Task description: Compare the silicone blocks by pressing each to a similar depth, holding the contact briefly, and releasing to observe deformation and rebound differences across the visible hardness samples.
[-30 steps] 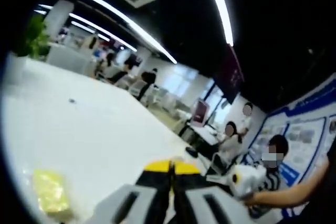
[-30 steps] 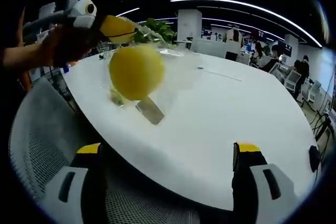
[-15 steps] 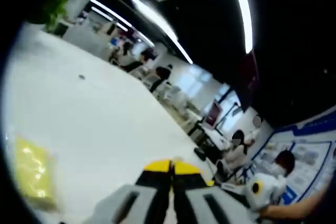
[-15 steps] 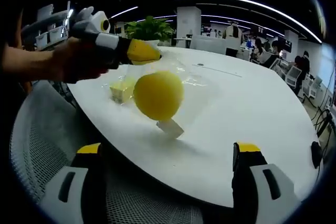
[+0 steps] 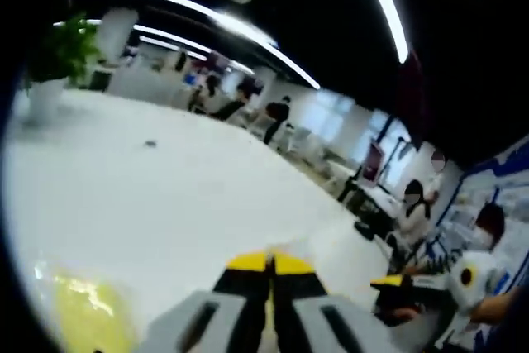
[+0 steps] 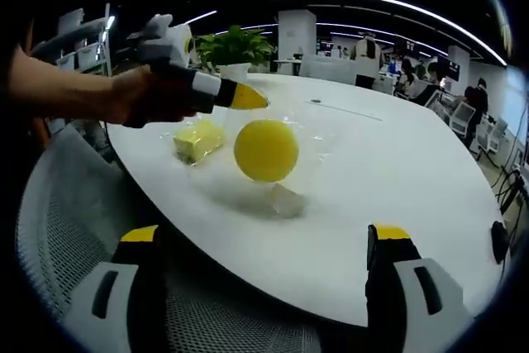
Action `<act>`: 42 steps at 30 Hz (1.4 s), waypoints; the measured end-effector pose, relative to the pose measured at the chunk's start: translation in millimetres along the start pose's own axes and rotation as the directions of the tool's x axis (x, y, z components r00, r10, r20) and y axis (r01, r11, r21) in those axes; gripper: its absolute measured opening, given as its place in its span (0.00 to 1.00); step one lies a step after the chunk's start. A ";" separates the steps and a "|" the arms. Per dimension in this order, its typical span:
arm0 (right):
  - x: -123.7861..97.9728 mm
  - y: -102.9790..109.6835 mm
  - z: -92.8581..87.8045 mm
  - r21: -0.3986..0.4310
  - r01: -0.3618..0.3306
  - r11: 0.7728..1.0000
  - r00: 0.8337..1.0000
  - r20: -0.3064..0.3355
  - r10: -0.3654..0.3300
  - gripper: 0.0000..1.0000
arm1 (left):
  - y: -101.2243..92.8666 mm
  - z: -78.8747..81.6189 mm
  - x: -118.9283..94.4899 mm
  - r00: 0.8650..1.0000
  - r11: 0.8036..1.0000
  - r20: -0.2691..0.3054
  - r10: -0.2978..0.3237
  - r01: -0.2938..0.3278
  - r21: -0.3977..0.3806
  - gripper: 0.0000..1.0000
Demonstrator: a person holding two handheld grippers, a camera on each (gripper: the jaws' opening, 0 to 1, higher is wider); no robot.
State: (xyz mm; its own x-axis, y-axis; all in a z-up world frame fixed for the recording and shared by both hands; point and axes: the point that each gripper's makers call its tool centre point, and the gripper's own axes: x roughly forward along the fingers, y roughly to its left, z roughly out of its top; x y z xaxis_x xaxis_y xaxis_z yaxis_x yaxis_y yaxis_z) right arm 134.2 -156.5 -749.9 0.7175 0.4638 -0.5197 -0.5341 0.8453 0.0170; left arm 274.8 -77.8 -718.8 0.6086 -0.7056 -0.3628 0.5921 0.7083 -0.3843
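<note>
In the right gripper view a yellow ball (image 6: pixel 266 150) hangs just above the white table (image 6: pixel 388 171), inside a clear plastic bag (image 6: pixel 310 121). My left gripper (image 6: pixel 245 98), held by a hand, is shut with the bag's film at its yellow tips. A yellow silicone block (image 6: pixel 198 140) lies on the table to the ball's left. A pale translucent block (image 6: pixel 286 200) lies below the ball. My right gripper (image 6: pixel 264 236) stands wide open near the table edge, nothing between its jaws. In the left gripper view the left gripper (image 5: pixel 269 263) is shut, with the yellow block (image 5: pixel 87 320) at lower left.
A grey mesh chair (image 6: pixel 74 229) sits under my right gripper, in front of the table edge. A potted plant (image 6: pixel 235 43) stands at the table's far side. Several people (image 5: pixel 417 208) sit beyond the table's right end. The right gripper's yellow tip (image 5: pixel 395 283) shows at lower right.
The left gripper has carried the bag and ball to the right and farther from the right gripper, past the yellow block. The right gripper has stayed still and open.
</note>
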 end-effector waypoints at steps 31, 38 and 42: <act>0.4 -3.1 -3.3 0.014 0.014 1.000 1.000 -0.015 -0.014 0.96 | 51.8 -46.8 42.0 0.969 0.986 -0.235 0.072 -0.034 0.163 0.00; 0.5 -2.7 -3.7 0.015 0.012 1.000 1.000 -0.017 -0.012 0.96 | 50.2 -44.7 42.1 0.972 0.984 -0.227 0.064 -0.024 0.176 0.03; 0.7 -2.7 -3.7 0.015 0.012 1.000 1.000 -0.016 -0.011 0.96 | 52.1 -43.1 38.6 0.975 0.981 -0.210 0.068 -0.027 0.194 0.08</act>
State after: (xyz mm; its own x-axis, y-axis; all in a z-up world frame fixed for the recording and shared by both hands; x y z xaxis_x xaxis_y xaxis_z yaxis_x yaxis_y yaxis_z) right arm 134.4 -159.4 -753.4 0.7165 0.4499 -0.5330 -0.5188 0.8545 0.0239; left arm 306.4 -68.9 -789.5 0.5228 -0.6440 -0.5585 0.6671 0.7170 -0.2021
